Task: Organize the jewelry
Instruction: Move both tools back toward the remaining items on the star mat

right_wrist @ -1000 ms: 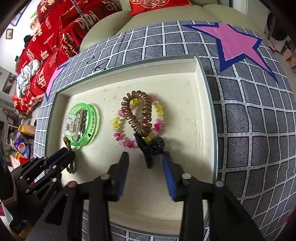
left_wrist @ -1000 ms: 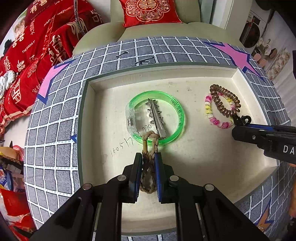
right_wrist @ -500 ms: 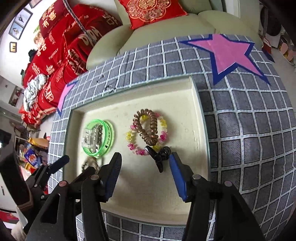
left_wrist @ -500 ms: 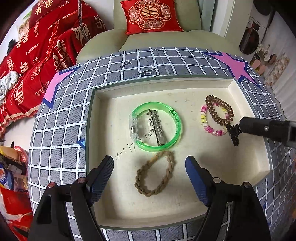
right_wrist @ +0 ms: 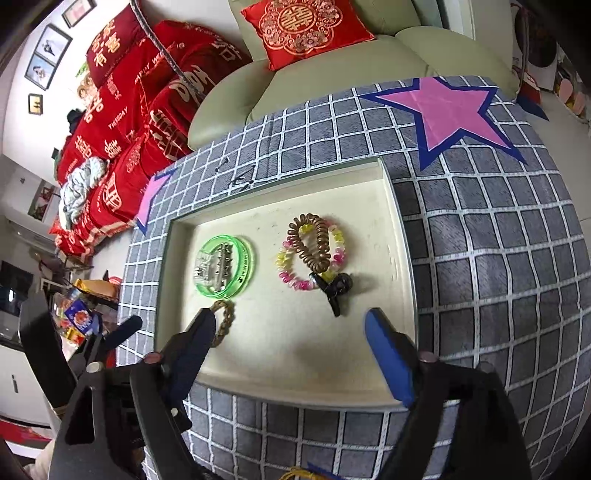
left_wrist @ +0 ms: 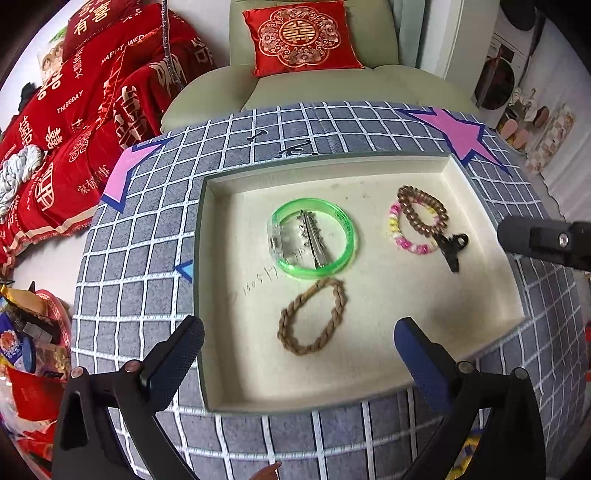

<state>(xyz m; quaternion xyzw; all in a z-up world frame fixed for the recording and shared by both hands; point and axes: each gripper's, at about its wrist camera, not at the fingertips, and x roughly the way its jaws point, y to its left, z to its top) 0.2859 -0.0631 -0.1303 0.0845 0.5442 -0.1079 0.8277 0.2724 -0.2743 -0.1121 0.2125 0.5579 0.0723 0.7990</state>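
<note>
A cream tray (left_wrist: 369, 384) (right_wrist: 291, 380) holds the jewelry. A green bangle (left_wrist: 341, 221) (right_wrist: 247, 258) lies around a silver spiked hair clip (left_wrist: 314, 240) (right_wrist: 221, 264). A brown braided rope loop (left_wrist: 314, 315) (right_wrist: 227, 317) lies just in front of it. A brown coil hair tie (left_wrist: 421, 214) (right_wrist: 308, 240), a pink and yellow bead bracelet (left_wrist: 399, 240) (right_wrist: 291, 278) and a black clip (left_wrist: 450, 247) (right_wrist: 332, 291) lie at the right. My left gripper (left_wrist: 297, 350) is open and empty above the tray's near edge. My right gripper (right_wrist: 291, 339) is open and empty, also back from the tray.
The tray sits on a grey checked cloth (left_wrist: 140, 258) with pink star patches (right_wrist: 450, 107). A green sofa with a red cushion (left_wrist: 299, 33) stands behind. Red bedding (left_wrist: 74, 122) lies at the left. Cluttered packets (left_wrist: 22, 332) sit low at the left.
My left gripper let go of the brown rope loop, opened wide and pulled back. My right gripper opened wider and drew back from the black clip. Both rose away from the tray.
</note>
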